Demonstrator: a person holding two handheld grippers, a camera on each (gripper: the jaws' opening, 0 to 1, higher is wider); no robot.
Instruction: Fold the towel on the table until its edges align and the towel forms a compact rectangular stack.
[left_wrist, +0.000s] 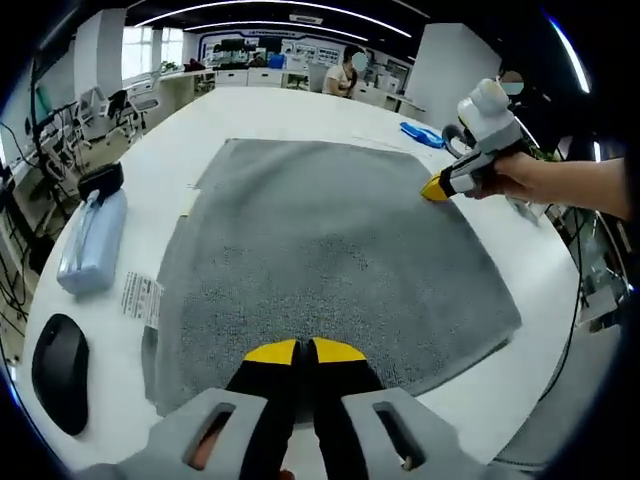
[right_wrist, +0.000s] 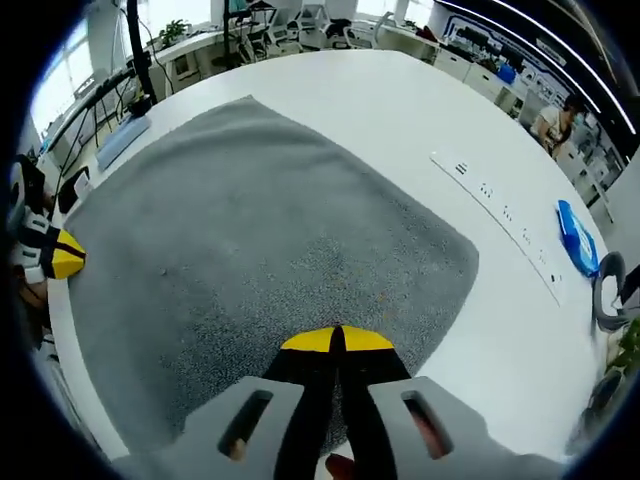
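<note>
Left gripper view: my left gripper (left_wrist: 305, 350) sits at the near edge of the grey towel (left_wrist: 330, 250), its yellow-tipped jaws pressed together over the cloth (whether they pinch the pile I cannot tell). The towel lies spread flat, unfolded, on the white desk (left_wrist: 300, 115). Beside its left edge rest a black mouse (left_wrist: 60, 370), a white label (left_wrist: 142, 297) and a pale blue bottle (left_wrist: 92, 240). At the towel's far right edge, a hand (left_wrist: 520, 178) holds my right gripper (left_wrist: 436, 189), tip touching the cloth. Beyond it lies a blue object (left_wrist: 422, 134). Right gripper view: the right gripper's jaws are closed at the towel's edge.
</note>
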